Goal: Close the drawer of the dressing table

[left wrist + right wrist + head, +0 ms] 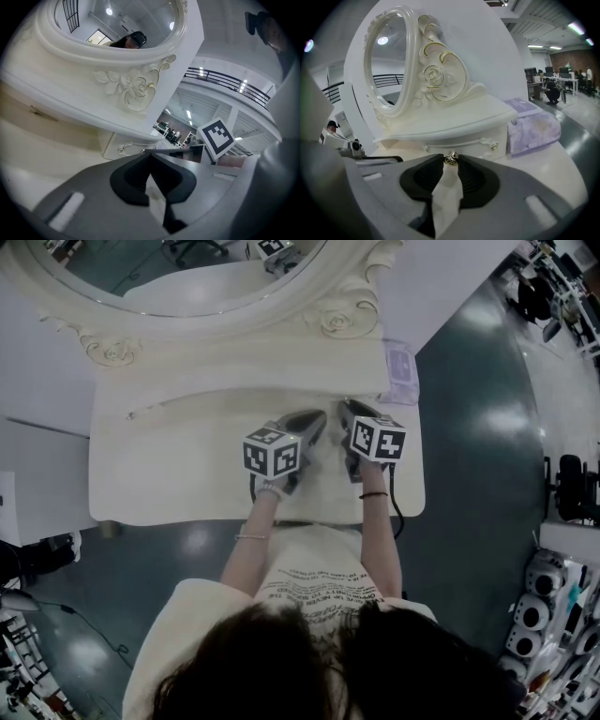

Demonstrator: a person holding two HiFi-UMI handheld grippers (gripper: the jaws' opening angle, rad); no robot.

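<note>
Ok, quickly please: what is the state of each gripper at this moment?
Left gripper: closed, nothing between its jaws.
Right gripper: closed on the small metal drawer knob.

Glossy teal floor (473, 521) (w/ glare)

Mirror (187, 268) stands at the table's (150, 474) back, tissue box (400, 371) right of it; knob (450, 159) sits between right hand-held gripper's (450, 161) jaws.
</note>
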